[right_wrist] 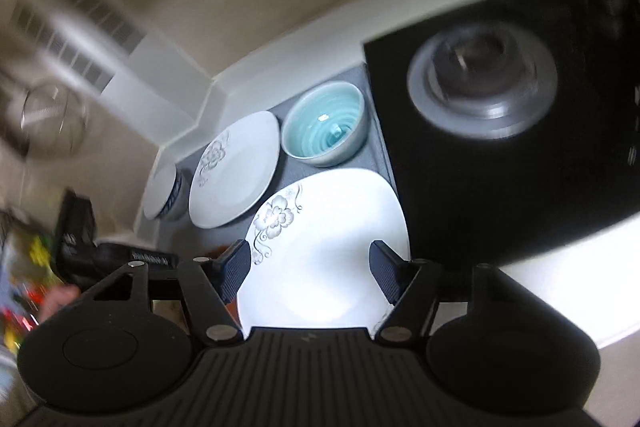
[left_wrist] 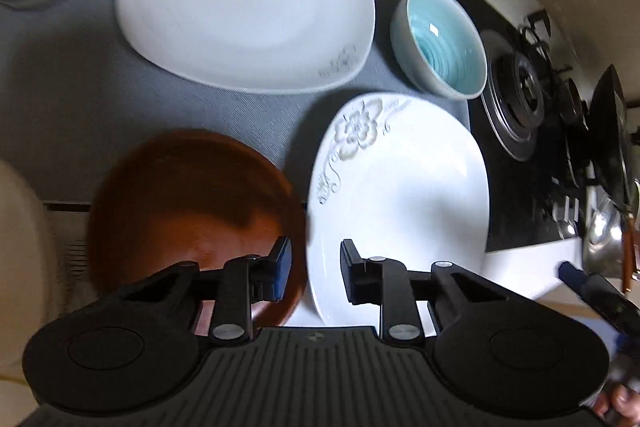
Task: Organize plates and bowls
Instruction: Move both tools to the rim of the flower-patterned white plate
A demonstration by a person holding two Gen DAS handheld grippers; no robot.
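Left wrist view: near white plate (left_wrist: pixel 400 195) with flower print lies on the grey mat (left_wrist: pixel 60 87), rim just beside the brown plate (left_wrist: pixel 188 203). Left hand-held gripper (left_wrist: pixel 315 269) hangs over the gap between the two, jaws narrowly apart, gripping nothing. Behind: larger white plate (left_wrist: pixel 244 3), teal bowl (left_wrist: pixel 440 41), then the stove (left_wrist: pixel 520 99). Right wrist view: right hand-held gripper (right_wrist: pixel 310 269) open, straddling the near white plate (right_wrist: pixel 332 247) without touching; desk (right_wrist: pixel 560 291) to the right.

To my right, a black gas hob (left_wrist: pixel 520 163) filled the frame's edge, its burner (left_wrist: pixel 520 95) ringed in steel; a grey mat (left_wrist: pixel 80 99) covered the white counter (right_wrist: pixel 560 267).
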